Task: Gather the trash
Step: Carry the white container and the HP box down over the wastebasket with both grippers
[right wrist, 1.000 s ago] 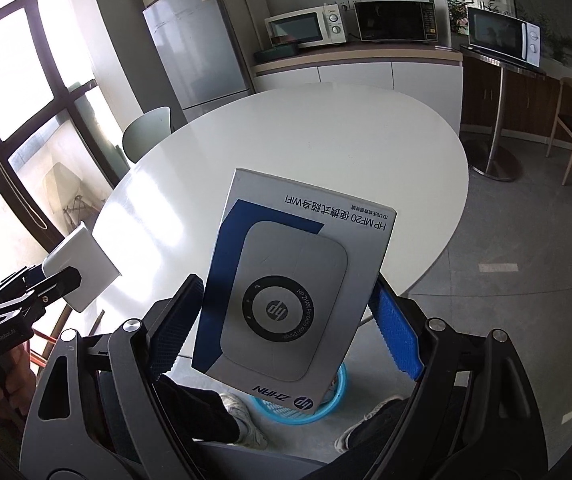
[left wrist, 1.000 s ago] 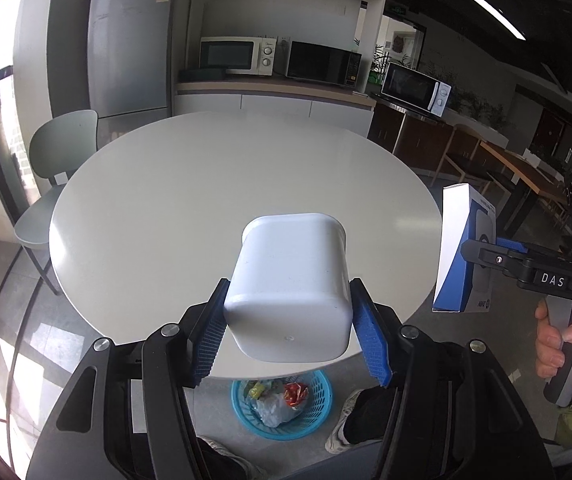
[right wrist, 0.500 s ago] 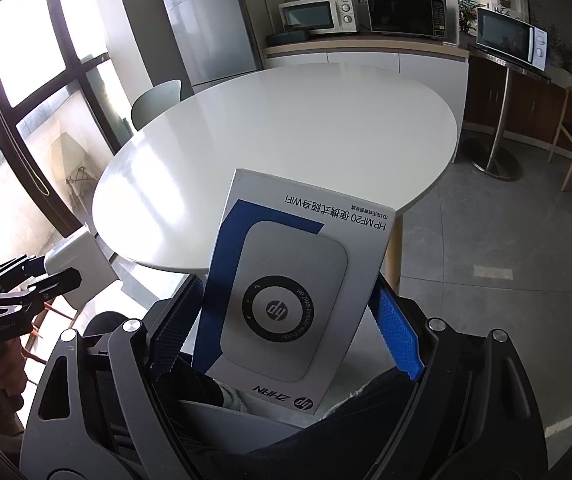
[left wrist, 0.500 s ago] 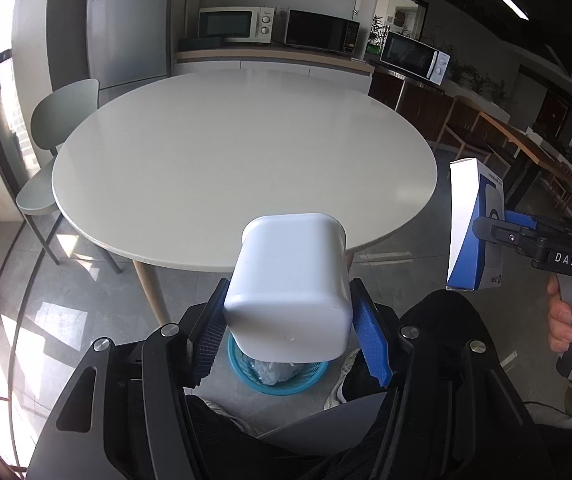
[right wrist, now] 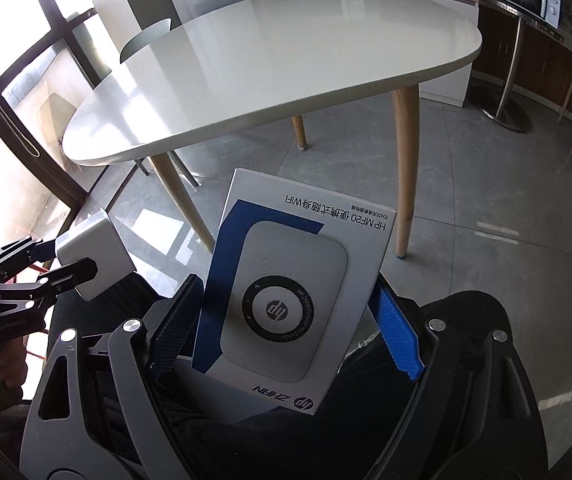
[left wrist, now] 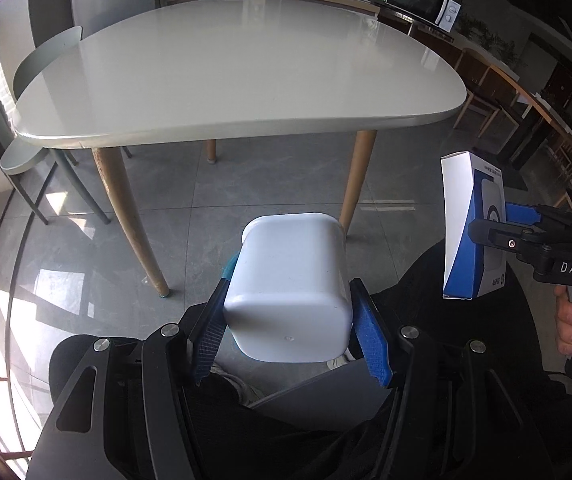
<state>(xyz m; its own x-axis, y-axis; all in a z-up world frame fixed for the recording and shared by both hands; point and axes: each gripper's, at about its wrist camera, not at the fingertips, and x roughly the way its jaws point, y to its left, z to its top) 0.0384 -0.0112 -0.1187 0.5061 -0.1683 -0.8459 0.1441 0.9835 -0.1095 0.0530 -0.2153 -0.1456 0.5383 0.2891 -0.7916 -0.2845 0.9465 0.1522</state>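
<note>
Below the table (left wrist: 245, 80) edge, our left gripper (left wrist: 290, 328) clamps the white plastic tub (left wrist: 290, 284) across its smooth sides near the base; it looks light, stiff, likely slippery. Right of it, our right gripper (right wrist: 286, 320) pinches the HP carton (right wrist: 290, 284) by its edges: light, crushable. Both point steeply floorward.
</note>
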